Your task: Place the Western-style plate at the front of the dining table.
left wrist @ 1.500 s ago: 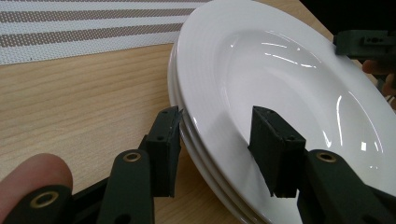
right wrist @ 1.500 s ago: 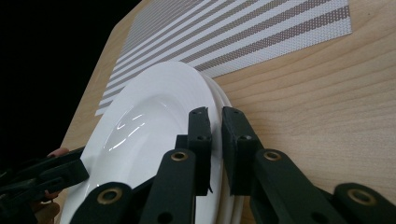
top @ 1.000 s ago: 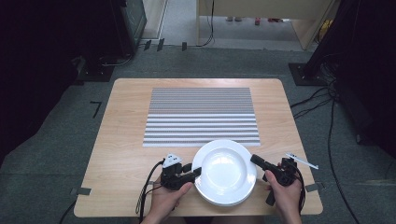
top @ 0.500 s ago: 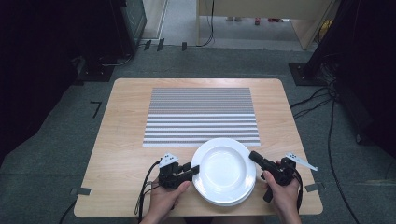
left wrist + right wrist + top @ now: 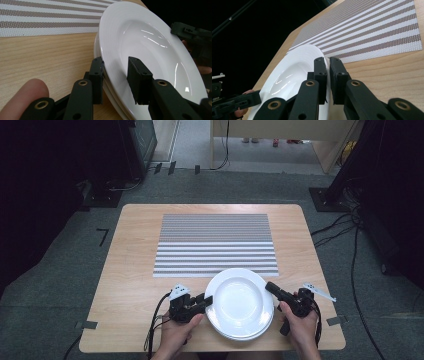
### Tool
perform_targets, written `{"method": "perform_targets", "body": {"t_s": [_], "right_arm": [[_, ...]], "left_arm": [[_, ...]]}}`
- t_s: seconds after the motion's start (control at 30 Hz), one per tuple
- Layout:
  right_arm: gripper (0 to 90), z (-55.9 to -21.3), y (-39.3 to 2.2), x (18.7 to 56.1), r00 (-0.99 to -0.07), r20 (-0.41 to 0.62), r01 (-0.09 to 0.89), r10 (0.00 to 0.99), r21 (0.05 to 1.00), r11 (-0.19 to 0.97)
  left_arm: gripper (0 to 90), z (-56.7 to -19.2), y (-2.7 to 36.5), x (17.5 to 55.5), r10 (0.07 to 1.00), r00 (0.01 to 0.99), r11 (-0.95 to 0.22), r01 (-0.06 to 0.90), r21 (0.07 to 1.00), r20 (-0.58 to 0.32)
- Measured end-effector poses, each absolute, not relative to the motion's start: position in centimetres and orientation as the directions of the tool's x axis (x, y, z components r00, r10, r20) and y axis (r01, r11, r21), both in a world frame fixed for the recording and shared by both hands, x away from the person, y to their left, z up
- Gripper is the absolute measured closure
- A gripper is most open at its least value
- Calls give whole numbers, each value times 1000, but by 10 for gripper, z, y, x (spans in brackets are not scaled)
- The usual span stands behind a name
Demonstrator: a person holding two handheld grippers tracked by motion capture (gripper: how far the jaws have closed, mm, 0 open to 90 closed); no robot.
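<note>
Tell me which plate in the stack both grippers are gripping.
The top plate: the left gripper straddles its rim alone, above the lower plate edges, and the right gripper pinches that same rim opposite.

Left hand-held gripper (image 5: 204, 301): black, brass-ringed pivot holes, small jaw screws, grey three-cornered plate, black trailing cable.
Right hand-held gripper (image 5: 270, 287): black, same brass rings, white-grey plate.
Forearms: bare.

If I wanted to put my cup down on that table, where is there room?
Free: the striped placemat and the bare wood on either side of it. Crowded: the near edge, where the stacked plates sit between the left gripper and right gripper.
</note>
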State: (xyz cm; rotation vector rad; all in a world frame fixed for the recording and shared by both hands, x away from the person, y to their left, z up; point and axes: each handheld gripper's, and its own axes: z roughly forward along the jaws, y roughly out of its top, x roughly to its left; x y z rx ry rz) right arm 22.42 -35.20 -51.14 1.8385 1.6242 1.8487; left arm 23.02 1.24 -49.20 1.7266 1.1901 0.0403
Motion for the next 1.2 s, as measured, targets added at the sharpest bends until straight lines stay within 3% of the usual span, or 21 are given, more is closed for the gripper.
{"method": "perform_targets", "body": {"t_s": [1.2], "right_arm": [[855, -508, -346, 223, -277, 708, 594, 650, 658, -463]], "left_arm": [[758, -490, 28, 236, 651, 463, 107, 728, 677, -601]]}}
